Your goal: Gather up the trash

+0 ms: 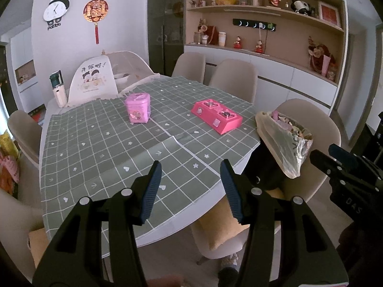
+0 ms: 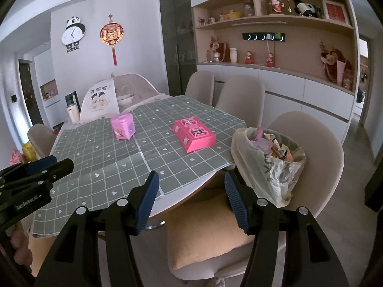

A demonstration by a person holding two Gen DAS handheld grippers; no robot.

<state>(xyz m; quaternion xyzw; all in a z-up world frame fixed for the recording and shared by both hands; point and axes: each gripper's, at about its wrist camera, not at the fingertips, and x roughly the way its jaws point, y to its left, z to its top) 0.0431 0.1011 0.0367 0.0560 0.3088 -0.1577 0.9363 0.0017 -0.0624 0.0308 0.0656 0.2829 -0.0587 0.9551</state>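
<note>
A bin lined with a pale plastic bag (image 1: pixel 284 143) (image 2: pixel 270 160) stands beside the table's right edge, against a beige chair, and is filled with wrappers and scraps. My left gripper (image 1: pixel 190 167) hovers open over the near part of the checked tablecloth (image 1: pixel 107 143) with nothing between its fingers. My right gripper (image 2: pixel 191 177) is open and empty too, over the table's near right edge, just left of the bin. Each gripper shows from the side in the other view: the right gripper (image 1: pixel 322 151) and the left gripper (image 2: pixel 64 163).
A pink tin (image 1: pixel 138 107) (image 2: pixel 123 126) and a flat pink box (image 1: pixel 216 116) (image 2: pixel 194 137) sit mid-table. A mesh food cover (image 1: pixel 129 64) and a bottle (image 1: pixel 58 88) stand at the far end. Beige chairs (image 2: pixel 241 98) ring the table; one with an orange cushion (image 2: pixel 205 236) is below my grippers.
</note>
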